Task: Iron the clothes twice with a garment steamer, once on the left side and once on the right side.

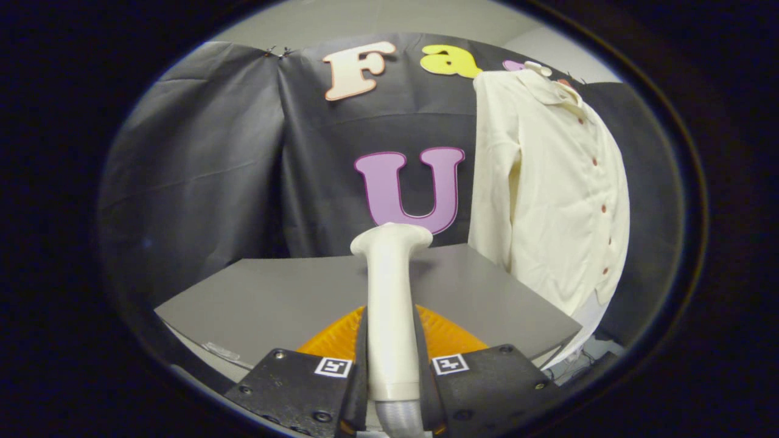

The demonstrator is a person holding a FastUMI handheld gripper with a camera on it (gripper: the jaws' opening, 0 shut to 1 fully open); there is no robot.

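Gripper clamped on steamer, fingers pressed against both sides of its handle.

Table: grey, extends beyond the fingers; an orange pad lies on it under the steamer. Shirt: cream, buttoned, hangs at the booth wall to the right of the steamer, hem below table level. Steamer: long axis runs straight ahead from the fingers, head pointing toward the wall, hose trailing back between the fingers.
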